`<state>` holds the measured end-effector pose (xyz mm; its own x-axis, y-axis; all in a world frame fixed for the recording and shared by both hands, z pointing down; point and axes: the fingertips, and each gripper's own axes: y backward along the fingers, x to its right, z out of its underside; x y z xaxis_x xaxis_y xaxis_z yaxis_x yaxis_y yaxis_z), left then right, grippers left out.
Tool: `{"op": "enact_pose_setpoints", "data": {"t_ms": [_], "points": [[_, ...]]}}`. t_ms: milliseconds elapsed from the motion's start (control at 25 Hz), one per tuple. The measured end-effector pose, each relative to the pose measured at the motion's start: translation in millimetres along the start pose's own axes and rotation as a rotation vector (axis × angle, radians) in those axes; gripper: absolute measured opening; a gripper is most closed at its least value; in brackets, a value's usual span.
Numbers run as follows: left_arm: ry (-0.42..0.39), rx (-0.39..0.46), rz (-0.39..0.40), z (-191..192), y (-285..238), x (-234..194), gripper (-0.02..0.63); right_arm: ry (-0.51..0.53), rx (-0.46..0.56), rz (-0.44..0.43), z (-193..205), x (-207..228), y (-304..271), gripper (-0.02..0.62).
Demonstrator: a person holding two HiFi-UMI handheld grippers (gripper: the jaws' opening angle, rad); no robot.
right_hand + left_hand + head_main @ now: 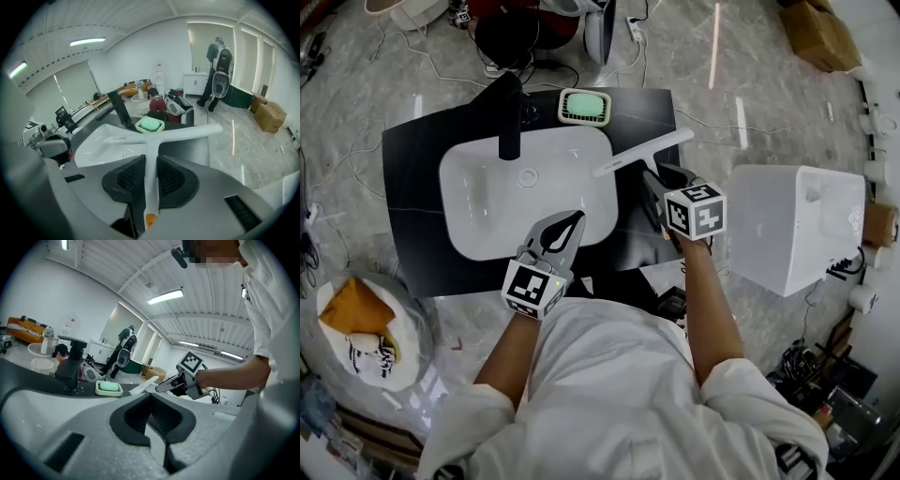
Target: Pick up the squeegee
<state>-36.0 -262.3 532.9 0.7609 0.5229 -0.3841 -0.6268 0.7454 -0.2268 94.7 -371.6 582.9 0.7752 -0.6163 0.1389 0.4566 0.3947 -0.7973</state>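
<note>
The white squeegee [642, 151] was held up by its handle in the right claw [659, 174], blade carried above the black tabletop [412, 187] beside the white sink [487, 216]. The left claw [570, 221] was poised over the sink's near rim. Green soap dish [584, 107] spotted beside the black faucet [510, 117].

The squeegee [157, 135] is white and T-shaped, with an orange tip at the near end of its slim handle. That handle is pinched between the jaws of my right gripper [150, 164]. The long blade bar lies crosswise ahead, over the black worktop [412, 159] beside the white basin [452, 187].
</note>
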Motion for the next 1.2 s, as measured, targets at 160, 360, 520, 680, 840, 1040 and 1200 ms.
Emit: {"op": "enact_pose_setpoints", "data": {"t_ms": [160, 360, 520, 680, 840, 1040, 1200], "points": [[-0.05, 0.041, -0.013, -26.5, 18.1, 15.8, 0.015, 0.044, 0.117, -0.011, -27.4, -16.5, 36.6, 0.084], [-0.118, 0.11, -0.061, -66.1, 33.7, 29.4, 0.015, 0.117, 0.295, -0.035, -67.1, -32.7, 89.2, 0.086], [-0.163, 0.159, -0.097, -101.1, 45.6, 53.3, 0.015, 0.159, 0.441, -0.039, -92.1, -38.5, 148.8, 0.086], [-0.212, 0.207, -0.126, -135.5, 56.2, 83.1, 0.015, 0.185, 0.606, -0.036, -109.2, -40.4, 216.8, 0.085], [-0.231, 0.23, -0.145, -164.4, 70.5, 127.7, 0.015, 0.218, 0.757, -0.041, -108.8, -46.1, 292.2, 0.086], [-0.283, 0.278, -0.151, -193.2, 94.3, 181.6, 0.015, 0.236, 0.933, -0.041, -94.9, -55.2, 376.7, 0.086], [-0.324, 0.323, -0.164, -212.8, 114.2, 213.4, 0.015, 0.263, 1.038, -0.051, -83.5, -62.5, 428.5, 0.086]]}}
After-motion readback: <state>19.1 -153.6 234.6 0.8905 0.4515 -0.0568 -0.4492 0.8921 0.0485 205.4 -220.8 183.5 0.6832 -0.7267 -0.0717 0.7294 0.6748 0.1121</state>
